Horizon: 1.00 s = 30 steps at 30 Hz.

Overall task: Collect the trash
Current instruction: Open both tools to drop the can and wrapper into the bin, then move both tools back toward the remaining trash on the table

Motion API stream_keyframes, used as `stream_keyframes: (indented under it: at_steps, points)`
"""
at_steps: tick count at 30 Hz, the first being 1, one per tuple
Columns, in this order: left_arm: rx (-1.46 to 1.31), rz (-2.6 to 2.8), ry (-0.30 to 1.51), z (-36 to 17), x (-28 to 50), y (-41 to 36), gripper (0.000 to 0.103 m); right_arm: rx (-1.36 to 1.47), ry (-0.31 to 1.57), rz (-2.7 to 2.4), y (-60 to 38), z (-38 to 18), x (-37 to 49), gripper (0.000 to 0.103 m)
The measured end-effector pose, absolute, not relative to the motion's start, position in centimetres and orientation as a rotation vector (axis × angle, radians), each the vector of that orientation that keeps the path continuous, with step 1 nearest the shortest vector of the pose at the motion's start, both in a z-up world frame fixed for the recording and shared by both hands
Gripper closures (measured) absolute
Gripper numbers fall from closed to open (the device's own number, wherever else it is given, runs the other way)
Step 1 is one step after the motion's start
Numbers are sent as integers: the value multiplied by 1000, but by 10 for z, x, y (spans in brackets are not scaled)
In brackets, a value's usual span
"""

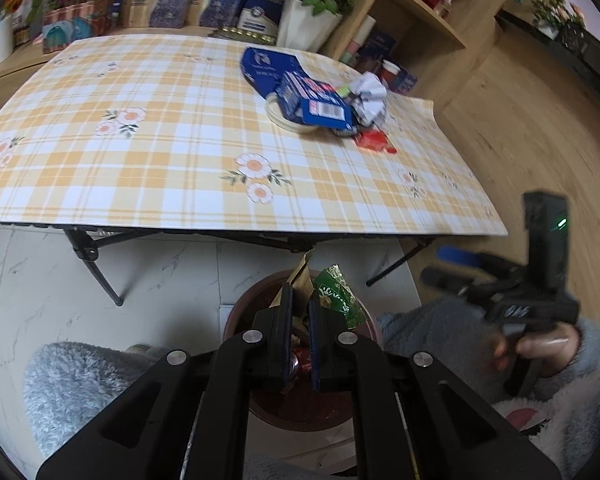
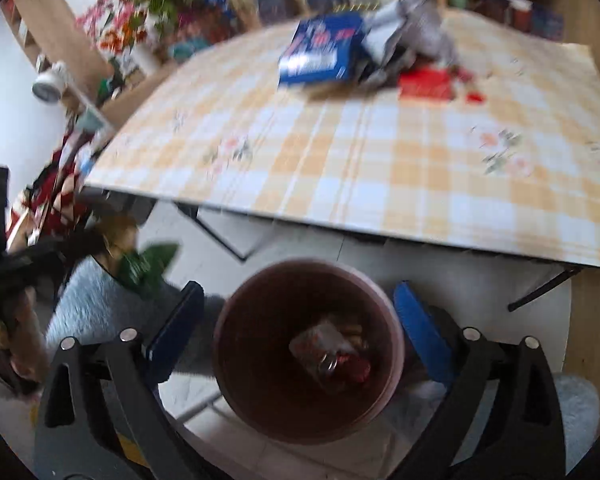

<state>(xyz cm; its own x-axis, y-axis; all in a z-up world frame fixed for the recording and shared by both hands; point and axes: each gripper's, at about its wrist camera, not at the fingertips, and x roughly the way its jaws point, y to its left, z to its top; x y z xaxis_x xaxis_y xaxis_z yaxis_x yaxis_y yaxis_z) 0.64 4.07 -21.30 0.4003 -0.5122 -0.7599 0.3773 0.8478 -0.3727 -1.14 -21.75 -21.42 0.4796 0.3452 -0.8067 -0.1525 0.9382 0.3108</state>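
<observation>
My left hand-held gripper (image 1: 300, 320) is clenched on a gold and green wrapper (image 1: 332, 292), which sticks up from between the pads right above the mouth of the brown bin (image 1: 300, 408) on the floor. My right hand-held gripper (image 2: 296, 320) stands wide, nothing between its blue pads; in its view the bin (image 2: 308, 352) sits straight below, with a few red and clear scraps already at the bottom. I judge the step in hand to be the drop: the right side looks done with its piece, and the left one is about to let go.

Further out, on the checked tabletop (image 1: 140, 160), more trash waits near the far right corner: a blue carton (image 1: 316, 102), a crumpled white paper (image 1: 370, 92) touching it, and a red wrapper (image 1: 374, 141) just beside them toward the edge.

Next I would release the left pads while the wrapper is over the bin's opening, since it is light and stiff and could catch on the rim. Then the free right side should reach to the pile, probably taking the red wrapper first.
</observation>
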Motion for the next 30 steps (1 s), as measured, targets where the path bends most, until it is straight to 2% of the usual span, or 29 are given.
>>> stream_keyframes:
  at_steps: [5, 11, 19, 30]
  points:
    - [-73, -599, 1043, -223, 9, 19, 95, 201, 899, 218, -233, -191, -25, 6]
    - [66, -601, 1039, -239, 12, -14, 95, 248, 798, 124, -242, -194, -38, 6]
    - [162, -621, 1070, -276, 6, -37, 95, 207, 860, 15, -238, -225, -50, 6]
    - [146, -612, 1156, -294, 13, -34, 95, 239, 874, -16, -246, -228, -52, 6]
